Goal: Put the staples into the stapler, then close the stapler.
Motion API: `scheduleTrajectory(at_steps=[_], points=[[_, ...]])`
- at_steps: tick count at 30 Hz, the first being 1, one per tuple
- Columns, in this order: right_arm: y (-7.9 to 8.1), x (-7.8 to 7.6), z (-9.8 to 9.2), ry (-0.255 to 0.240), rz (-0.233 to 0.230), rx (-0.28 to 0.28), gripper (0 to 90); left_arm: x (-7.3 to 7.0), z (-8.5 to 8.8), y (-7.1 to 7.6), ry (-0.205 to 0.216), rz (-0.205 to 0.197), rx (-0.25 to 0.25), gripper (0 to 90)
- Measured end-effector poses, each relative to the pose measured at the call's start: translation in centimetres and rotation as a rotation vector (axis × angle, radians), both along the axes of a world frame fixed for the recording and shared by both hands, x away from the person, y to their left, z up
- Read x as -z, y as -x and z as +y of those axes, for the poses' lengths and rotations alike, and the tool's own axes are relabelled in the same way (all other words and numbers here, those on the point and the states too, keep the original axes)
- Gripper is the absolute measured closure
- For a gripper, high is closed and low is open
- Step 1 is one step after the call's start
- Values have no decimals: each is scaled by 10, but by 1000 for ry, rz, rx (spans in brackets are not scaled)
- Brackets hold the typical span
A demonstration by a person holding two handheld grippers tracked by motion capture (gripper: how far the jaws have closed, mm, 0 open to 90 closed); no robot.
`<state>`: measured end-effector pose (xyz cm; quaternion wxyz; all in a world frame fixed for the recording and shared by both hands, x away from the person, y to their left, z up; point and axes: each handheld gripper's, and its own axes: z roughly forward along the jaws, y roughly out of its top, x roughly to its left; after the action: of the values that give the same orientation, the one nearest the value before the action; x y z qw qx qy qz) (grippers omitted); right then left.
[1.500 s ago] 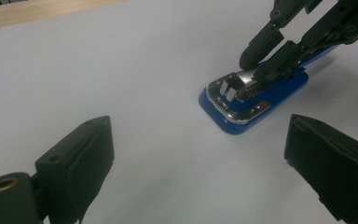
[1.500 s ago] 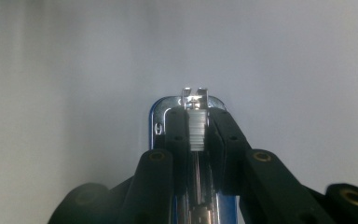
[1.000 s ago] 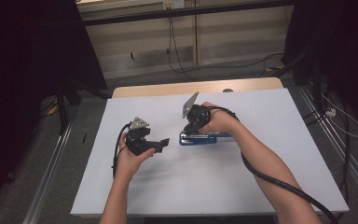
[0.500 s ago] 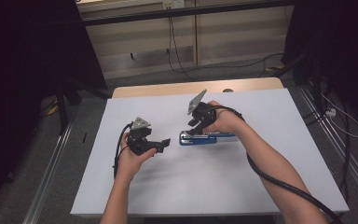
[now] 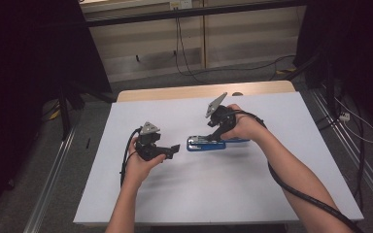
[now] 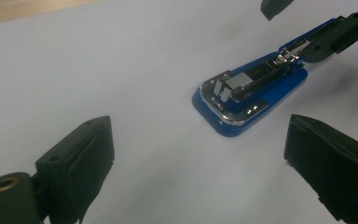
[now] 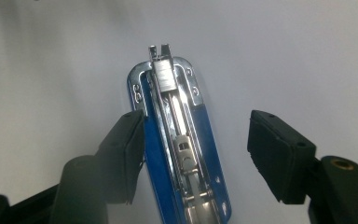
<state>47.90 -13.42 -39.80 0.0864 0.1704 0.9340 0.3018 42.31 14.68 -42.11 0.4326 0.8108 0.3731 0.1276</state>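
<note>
A blue stapler (image 5: 205, 144) lies flat on the white table, swung open so that its metal staple track (image 7: 173, 100) faces up. My right gripper (image 5: 214, 137) hangs just above its rear half. Its jaws have just been opening, and the stapler (image 7: 179, 154) lies between and below the pads without being pressed. The left pad (image 7: 129, 142) is close beside the blue edge, while the right pad (image 7: 272, 149) stands well apart. My left gripper (image 5: 174, 150) is open and empty, a short way left of the stapler (image 6: 249, 95) and pointing at it.
The white tabletop (image 5: 223, 194) has free room on all sides of the stapler. A wooden strip (image 5: 175, 92) runs along its far edge. A thick black cable (image 5: 296, 191) trails from my right gripper along the forearm. Metal rails flank the table.
My right gripper has shifted to the right along the stapler and its jaws have spread apart. The stapler stays on the table. The left hand has not moved.
</note>
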Motion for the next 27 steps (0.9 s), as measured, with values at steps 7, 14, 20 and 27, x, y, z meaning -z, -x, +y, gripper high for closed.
scheduleTrajectory(at_steps=[7,14,20,27], points=[[4,-2,-11,4,-12,32,346,-2,-1,1,5,-4,3,85],[11,-4,-20,1,-21,64,294,-1,-1,1,1,-6,2,85],[17,-6,-30,-4,-31,101,265,-2,-2,1,2,-2,9,85],[26,-6,-41,-16,-33,143,236,1,-5,0,-2,-1,14,86]])
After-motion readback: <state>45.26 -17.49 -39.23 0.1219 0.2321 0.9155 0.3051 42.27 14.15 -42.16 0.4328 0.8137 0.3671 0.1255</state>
